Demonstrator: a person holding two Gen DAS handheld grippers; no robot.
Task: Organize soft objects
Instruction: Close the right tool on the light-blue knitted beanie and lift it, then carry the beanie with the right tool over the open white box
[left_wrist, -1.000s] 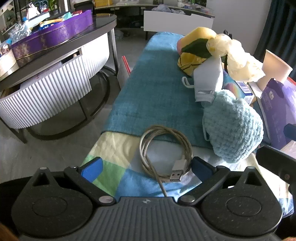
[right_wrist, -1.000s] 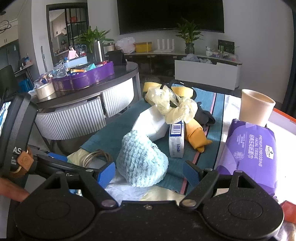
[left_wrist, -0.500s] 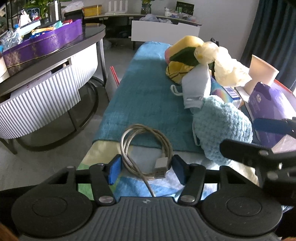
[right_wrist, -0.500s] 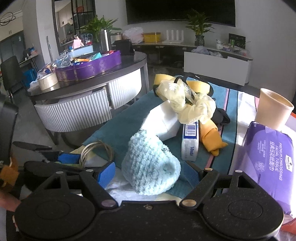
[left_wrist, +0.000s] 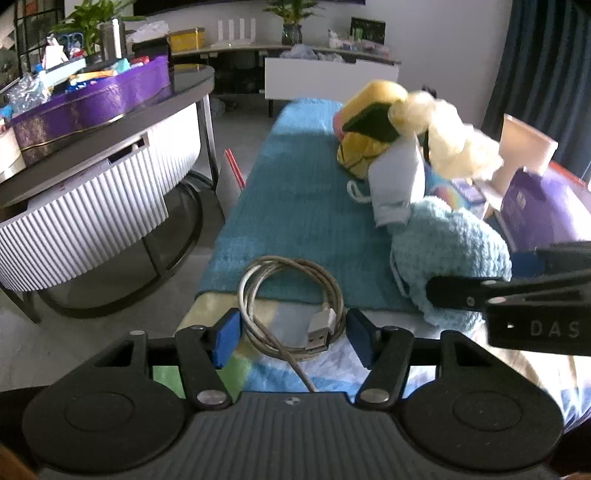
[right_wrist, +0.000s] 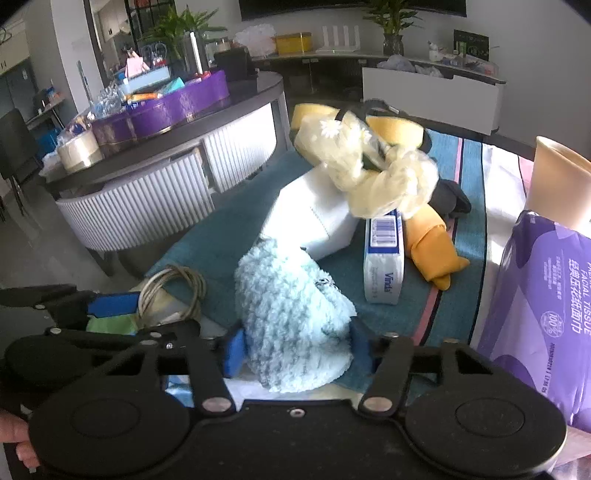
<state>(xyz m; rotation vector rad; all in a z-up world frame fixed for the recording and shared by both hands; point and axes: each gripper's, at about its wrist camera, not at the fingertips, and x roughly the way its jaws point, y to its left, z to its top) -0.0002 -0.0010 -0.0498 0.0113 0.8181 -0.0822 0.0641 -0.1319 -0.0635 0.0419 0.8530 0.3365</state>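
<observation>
— Both grippers have narrowed since a second ago, and the right one has dropped onto the pale blue crocheted pouch (right_wrist: 291, 317). Where does each stand?

— Right gripper (right_wrist: 295, 349): angled downward, fingers closing, pads at the pouch's sides on the teal towel (left_wrist: 295, 206). Its long axis points away, toward the pile.

— And the left gripper (left_wrist: 291, 341)?

— Tilted downward too, fingers closing around the coiled cable (left_wrist: 291, 295), not gripping; the USB plug (left_wrist: 320, 328) points toward the camera.

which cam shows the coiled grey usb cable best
The left wrist view: the coiled grey USB cable lies whole between the closing left gripper pads, plug visible. The right wrist view shows only part of the coil, at the left.
</observation>
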